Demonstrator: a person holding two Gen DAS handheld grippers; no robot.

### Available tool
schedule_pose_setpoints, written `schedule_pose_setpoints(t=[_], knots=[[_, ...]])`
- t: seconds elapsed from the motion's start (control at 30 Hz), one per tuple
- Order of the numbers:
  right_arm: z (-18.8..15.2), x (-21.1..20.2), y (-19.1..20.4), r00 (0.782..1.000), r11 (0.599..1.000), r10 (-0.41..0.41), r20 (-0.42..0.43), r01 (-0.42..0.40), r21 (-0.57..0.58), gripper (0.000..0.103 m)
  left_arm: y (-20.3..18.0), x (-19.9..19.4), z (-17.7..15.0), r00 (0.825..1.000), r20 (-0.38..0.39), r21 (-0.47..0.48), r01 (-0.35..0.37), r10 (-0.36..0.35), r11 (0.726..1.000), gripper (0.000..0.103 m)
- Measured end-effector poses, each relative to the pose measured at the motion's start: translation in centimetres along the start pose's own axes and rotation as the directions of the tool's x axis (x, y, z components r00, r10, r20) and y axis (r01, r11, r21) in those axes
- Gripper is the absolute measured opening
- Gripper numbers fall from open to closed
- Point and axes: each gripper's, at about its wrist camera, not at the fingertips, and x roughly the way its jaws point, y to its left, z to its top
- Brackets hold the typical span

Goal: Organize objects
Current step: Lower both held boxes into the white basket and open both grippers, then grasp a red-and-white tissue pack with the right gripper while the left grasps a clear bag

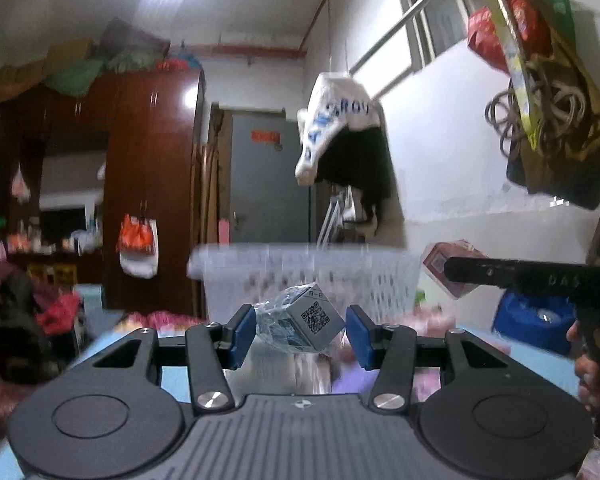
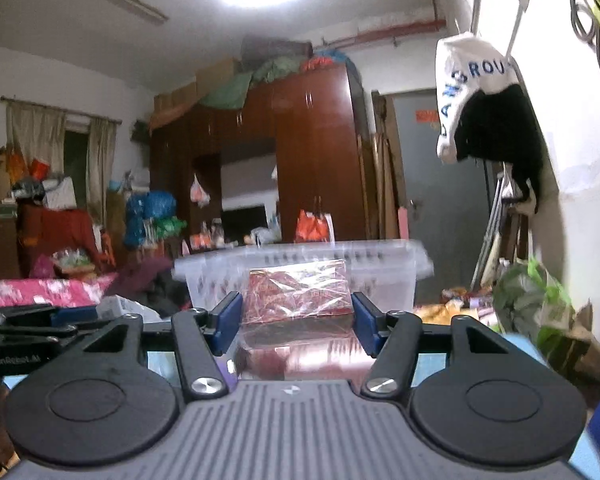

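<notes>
In the left wrist view my left gripper is shut on a small grey box with a QR code, wrapped in clear plastic, held tilted in the air in front of a white slotted plastic basket. In the right wrist view my right gripper is shut on a red box in shiny clear wrap, held just before the same basket. The right gripper and its red box also show at the right of the left wrist view, beside the basket.
A light blue tabletop lies below both grippers. A blue container stands at the right. A white and black garment hangs on the right wall. A brown wardrobe and cluttered bedding fill the background.
</notes>
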Motion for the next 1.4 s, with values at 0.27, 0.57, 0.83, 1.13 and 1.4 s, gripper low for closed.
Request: schedule_pose_setpoints(t=[0.27, 0.57, 0.83, 1.13, 1.4], knots=[[8.5, 6.4, -0.8, 0.999, 0.997, -0.03, 0.016, 0.031, -0.072, 0.062, 0.2, 7.5, 9.3, 0.998, 0.058, -0.039, 0.036, -0.033, 0.999, 0.054], [7.9, 11.8, -3.2, 0.99, 0.999, -0.034, -0.138, 0.028, -0.044, 0.101, 2.0, 17.2, 8.1, 0.97, -0.244, -0.125, -0.025, -0.006, 0.992, 0.06], [1.0, 0.4, -2.0, 0.992, 0.998, -0.065, -0.107, 0.063, -0.018, 0.103, 1.4, 2.2, 0.9, 0.998, -0.053, -0.175, 0.005, -0.015, 0.984, 0.094], [-4.9, -2.1, -1.3, 0.977, 0.991, -0.111, -0.182, 0.122, 0.055, 0.102, 2.9, 0.9, -3.5, 0.979, -0.185, -0.168, -0.111, 0.08, 0.979, 0.089], [-5.3, -1.3, -0.4, 0.968, 0.996, -0.083, -0.235, 0.088, 0.011, 0.083, 1.8, 0.9, -3.7, 0.975, -0.201, -0.092, -0.12, 0.099, 0.989, 0.087]])
